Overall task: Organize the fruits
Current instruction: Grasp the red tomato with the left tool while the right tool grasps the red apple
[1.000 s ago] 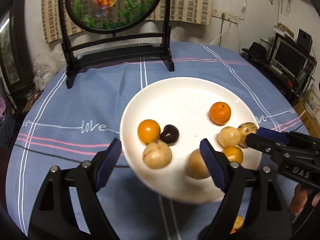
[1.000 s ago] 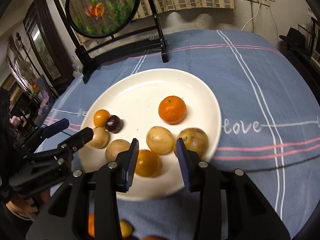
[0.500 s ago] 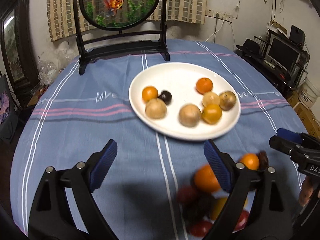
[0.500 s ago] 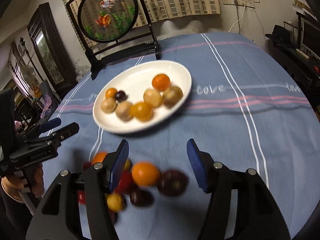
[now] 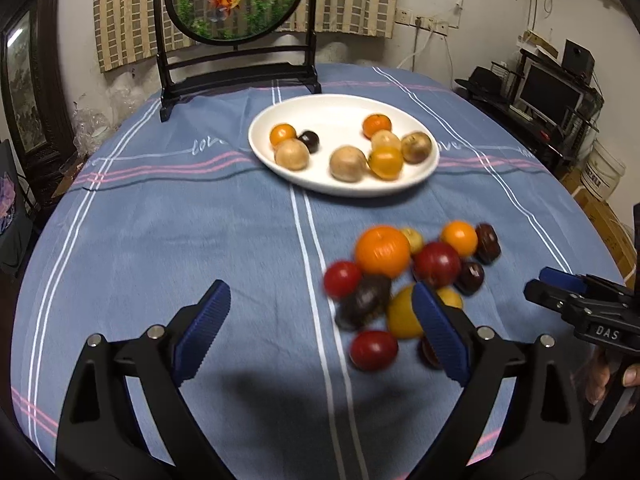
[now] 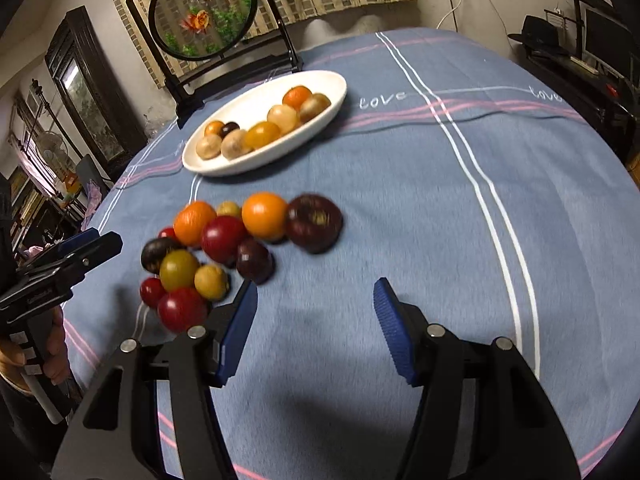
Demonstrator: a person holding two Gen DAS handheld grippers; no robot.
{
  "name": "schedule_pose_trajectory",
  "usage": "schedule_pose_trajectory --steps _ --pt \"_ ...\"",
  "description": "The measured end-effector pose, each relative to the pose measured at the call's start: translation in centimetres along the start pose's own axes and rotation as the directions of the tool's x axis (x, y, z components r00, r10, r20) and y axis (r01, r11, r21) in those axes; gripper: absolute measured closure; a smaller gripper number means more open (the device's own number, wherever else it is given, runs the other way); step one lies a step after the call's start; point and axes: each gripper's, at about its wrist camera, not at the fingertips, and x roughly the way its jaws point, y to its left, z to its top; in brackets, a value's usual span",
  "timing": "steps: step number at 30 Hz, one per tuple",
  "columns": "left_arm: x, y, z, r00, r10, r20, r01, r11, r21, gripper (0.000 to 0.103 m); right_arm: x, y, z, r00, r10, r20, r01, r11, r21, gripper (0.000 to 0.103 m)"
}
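A round goldfish screen on a black stand sits at the far edge of the blue-clothed tabletop; a monitor stands nearby.

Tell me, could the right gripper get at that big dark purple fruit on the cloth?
Probably yes. The right gripper is open and empty, and the dark purple fruit lies ahead at the cluster's right edge, bare cloth between them.

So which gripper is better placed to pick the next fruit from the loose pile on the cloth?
Probably the left gripper: it is open and its right finger already overlaps the pile near the yellow fruit. The right gripper, also open, points at bare cloth beside the pile.
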Motion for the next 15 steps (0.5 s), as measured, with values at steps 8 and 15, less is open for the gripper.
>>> schedule_pose_trajectory --steps 8,15 --pt "1.0 -0.8 -2.6 0.998 -0.015 -0.061 0.016 1.0 0.019 0.009 -0.1 0.5 -1.2 1.0 -0.003 -0.007 0.003 1.0 -0.026 0.042" --pt "3.0 -0.5 -3.9 0.992 -0.029 -0.127 0.027 1.0 -0.011 0.009 0.5 0.4 -1.4 0.999 -0.022 -0.025 0.021 0.999 -0.035 0.042"
